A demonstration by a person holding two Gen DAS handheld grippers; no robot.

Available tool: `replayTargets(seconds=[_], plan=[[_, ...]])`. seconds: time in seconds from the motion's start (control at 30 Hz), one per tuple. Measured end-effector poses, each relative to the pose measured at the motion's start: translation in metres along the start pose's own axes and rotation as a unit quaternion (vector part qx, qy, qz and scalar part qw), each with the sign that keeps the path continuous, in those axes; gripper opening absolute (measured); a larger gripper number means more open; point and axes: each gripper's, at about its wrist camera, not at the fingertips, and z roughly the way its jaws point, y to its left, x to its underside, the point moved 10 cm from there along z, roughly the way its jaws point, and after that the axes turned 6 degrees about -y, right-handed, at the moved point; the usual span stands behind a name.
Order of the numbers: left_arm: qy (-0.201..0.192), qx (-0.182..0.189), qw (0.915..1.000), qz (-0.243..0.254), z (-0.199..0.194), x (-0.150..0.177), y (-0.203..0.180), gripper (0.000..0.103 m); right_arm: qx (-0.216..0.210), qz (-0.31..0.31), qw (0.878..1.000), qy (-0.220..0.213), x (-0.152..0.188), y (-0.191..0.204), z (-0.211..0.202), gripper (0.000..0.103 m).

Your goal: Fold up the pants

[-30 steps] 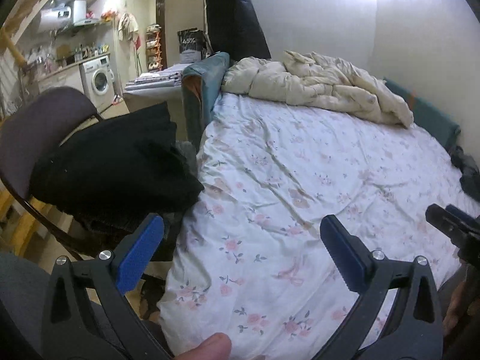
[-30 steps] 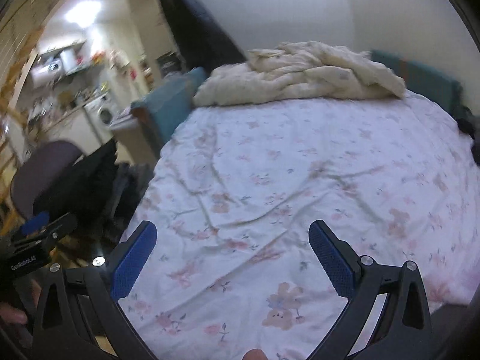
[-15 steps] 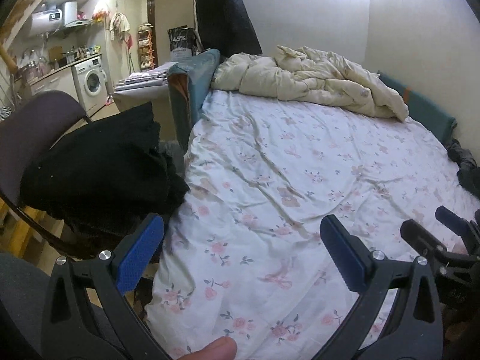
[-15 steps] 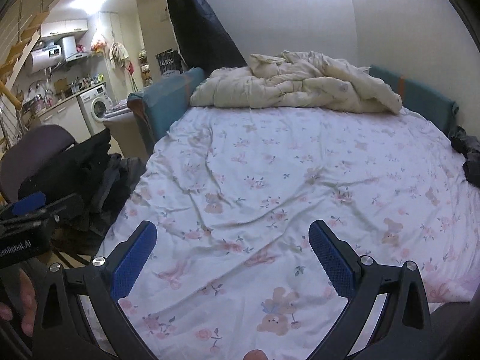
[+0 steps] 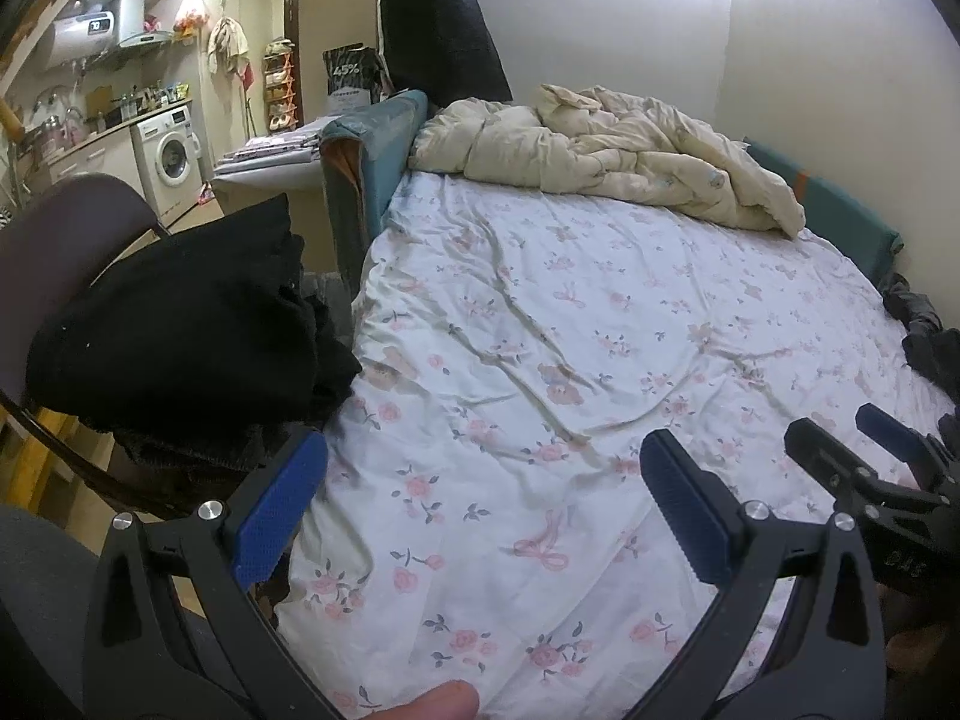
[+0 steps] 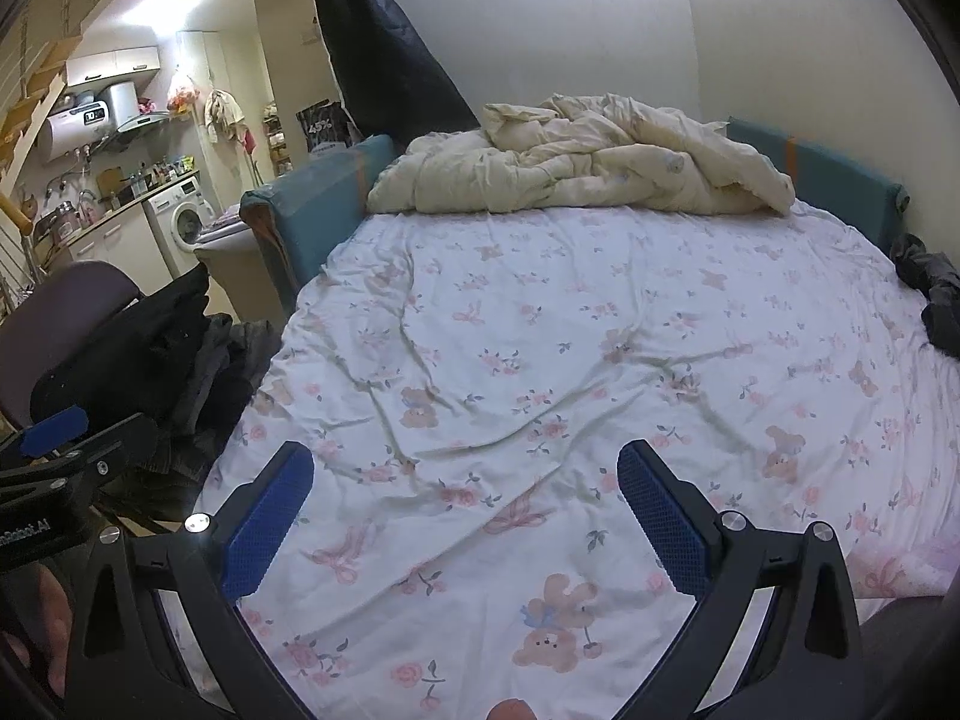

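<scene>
A dark, black heap of clothing (image 5: 180, 324), presumably holding the pants, lies bunched over the seat of a chair (image 5: 66, 228) just beside the left edge of the bed (image 5: 540, 360). It is crumpled and unfolded, with no legs or waistband to be told apart. In the right wrist view the same pile (image 6: 162, 348) shows black cloth on top and greyer folds toward the bed. A second dark, rumpled garment (image 6: 936, 300) lies at the bed's right edge; whether it is pants cannot be told.

one bed (image 6: 600, 324), one quilt (image 6: 576, 162), one chair (image 5: 66, 240), one washing machine (image 5: 168, 159), two grippers (image 5: 480, 501) (image 6: 465, 507)
</scene>
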Motion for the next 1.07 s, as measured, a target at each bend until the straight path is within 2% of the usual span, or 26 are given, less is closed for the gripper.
replayTargets(seconds=[0.93,1.07], plan=[[-0.008,-0.013,0.9999,0.002,-0.0032,-0.0005,0.0005,0.103,0.011,-0.010,1.000,-0.016,-0.0076,0.0002,-0.0048,0.103],[-0.022,-0.006,0.9997,0.003,-0.0065,-0.0051,0.0010,0.103,0.008,-0.008,1.000,-0.012,-0.0082,0.0008,-0.0059,0.103]])
